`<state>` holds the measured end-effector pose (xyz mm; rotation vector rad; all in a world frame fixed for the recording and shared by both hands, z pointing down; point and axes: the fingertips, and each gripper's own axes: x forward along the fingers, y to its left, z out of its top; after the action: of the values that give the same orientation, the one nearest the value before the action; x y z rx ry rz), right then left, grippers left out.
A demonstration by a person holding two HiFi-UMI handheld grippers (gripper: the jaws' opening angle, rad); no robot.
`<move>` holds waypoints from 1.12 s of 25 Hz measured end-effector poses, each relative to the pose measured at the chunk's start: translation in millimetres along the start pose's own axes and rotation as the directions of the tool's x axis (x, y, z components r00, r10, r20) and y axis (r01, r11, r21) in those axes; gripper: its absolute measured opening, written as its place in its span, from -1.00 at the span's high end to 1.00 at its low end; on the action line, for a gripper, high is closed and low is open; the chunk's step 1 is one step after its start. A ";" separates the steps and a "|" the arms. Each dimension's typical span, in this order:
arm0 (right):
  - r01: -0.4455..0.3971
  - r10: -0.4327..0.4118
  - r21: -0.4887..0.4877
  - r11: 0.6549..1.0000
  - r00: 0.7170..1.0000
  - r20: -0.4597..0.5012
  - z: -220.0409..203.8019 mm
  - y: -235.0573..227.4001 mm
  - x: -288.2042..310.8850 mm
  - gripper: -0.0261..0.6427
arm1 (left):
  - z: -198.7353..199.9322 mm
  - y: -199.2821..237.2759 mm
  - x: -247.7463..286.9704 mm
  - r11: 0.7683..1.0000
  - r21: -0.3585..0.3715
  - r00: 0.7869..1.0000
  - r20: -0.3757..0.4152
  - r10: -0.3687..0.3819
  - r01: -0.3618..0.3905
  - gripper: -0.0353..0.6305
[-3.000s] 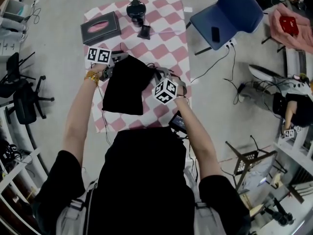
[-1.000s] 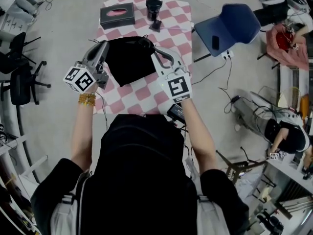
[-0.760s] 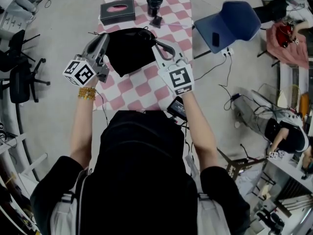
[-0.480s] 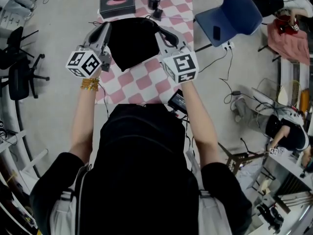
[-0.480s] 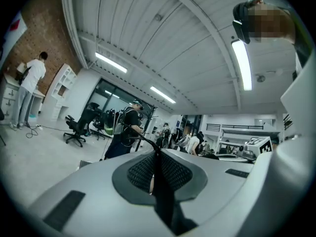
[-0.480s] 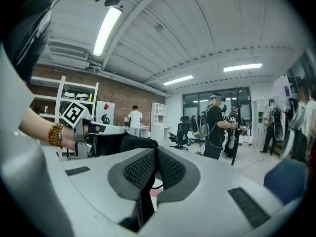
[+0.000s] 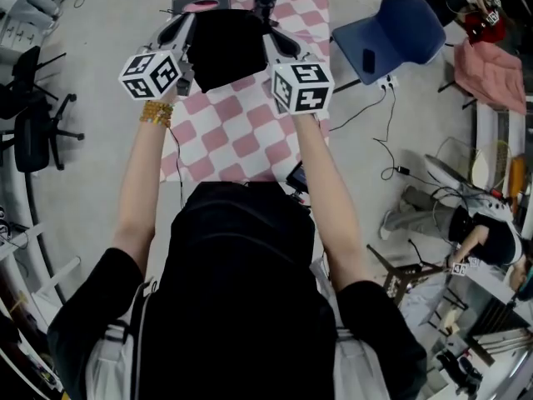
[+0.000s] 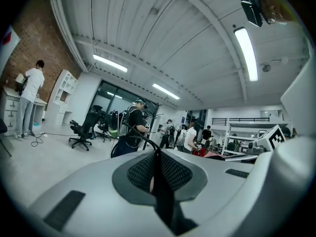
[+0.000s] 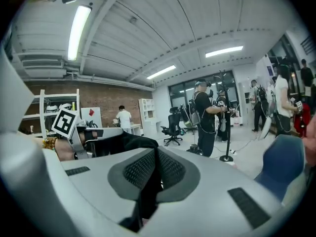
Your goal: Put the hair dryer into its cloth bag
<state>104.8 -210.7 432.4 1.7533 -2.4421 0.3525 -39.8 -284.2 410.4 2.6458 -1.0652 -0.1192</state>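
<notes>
Cloth bag (image 7: 223,50) | left hand-held gripper (image 7: 188,20) pinching edge | right hand-held gripper (image 7: 269,38) pinching edge

Your right gripper (image 9: 157,154): jaws pinched on the black cloth bag (image 9: 132,142) | bag stretches left to your left gripper (image 9: 94,135) | blue chair (image 9: 282,163) lower right | person (image 9: 205,118) standing beyond

The bag (image 7: 225,50) is showing black, the cloth (image 7: 237,136) is showing pink-and-white checks, the chair (image 7: 400,30) is showing blue, the bracelet (image 7: 156,112) is gleaming gold, the floor (image 7: 83,182) is looking grey.
</notes>
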 end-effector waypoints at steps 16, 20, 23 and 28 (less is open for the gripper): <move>0.066 -0.065 0.019 0.998 0.997 -0.047 -4.8 -17.8 72.8 0.84 | -17.2 37.8 41.6 0.960 0.270 0.993 -0.066 0.096 -0.075 0.78; 0.086 -0.084 0.020 0.996 0.993 -0.083 -21.5 -13.2 60.1 0.84 | -24.7 36.7 31.0 0.965 0.264 0.997 -0.077 0.022 -0.001 0.78; 0.078 -0.075 0.026 0.997 0.990 -0.117 -42.2 4.7 42.4 0.84 | -40.6 32.4 10.2 0.974 0.223 0.996 -0.081 -0.027 0.044 0.78; 0.078 -0.070 0.042 0.996 0.981 -0.184 -76.0 39.1 4.9 0.84 | -66.1 23.3 -39.0 0.985 0.156 0.993 -0.098 -0.058 0.073 0.78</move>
<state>63.0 -184.0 502.2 1.7409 -2.2541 0.5433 -71.6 -257.9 479.2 2.7985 -0.9956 0.0791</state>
